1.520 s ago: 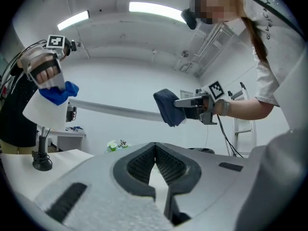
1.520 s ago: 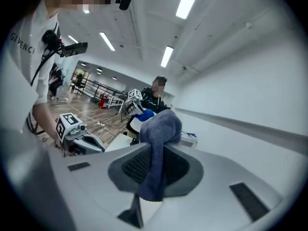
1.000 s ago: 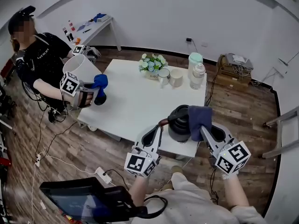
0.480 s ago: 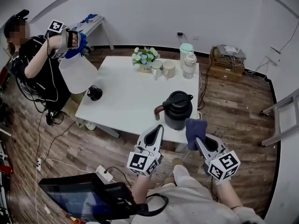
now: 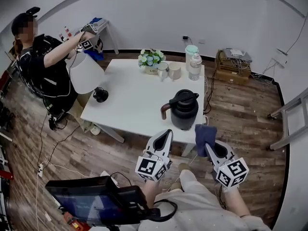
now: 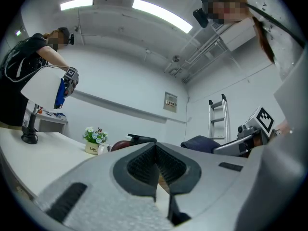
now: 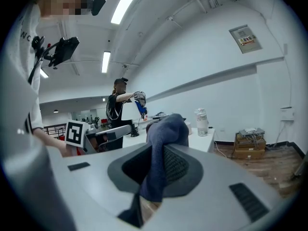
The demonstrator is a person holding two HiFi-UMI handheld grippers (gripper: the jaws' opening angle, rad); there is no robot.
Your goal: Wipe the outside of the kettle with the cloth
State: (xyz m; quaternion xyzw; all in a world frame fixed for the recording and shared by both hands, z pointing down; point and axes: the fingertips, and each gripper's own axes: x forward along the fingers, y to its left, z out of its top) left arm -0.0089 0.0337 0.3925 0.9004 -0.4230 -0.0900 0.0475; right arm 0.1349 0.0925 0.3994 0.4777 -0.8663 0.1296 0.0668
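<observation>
- You are between wiping strokes, I judge: the cloth (image 5: 205, 136) hangs clear of the kettle (image 5: 184, 110), which stands upright near the front edge of the table (image 5: 130, 105).
- Your right gripper (image 5: 208, 147) is clamped on the cloth, which bunches up above its jaws. Your left gripper (image 5: 165, 136) has its jaws pressed together on nothing.
- The next move calls for carrying the cloth forward onto the kettle's side wall.
- Both grippers sit on your side of the table edge, tips aimed at the kettle.
</observation>
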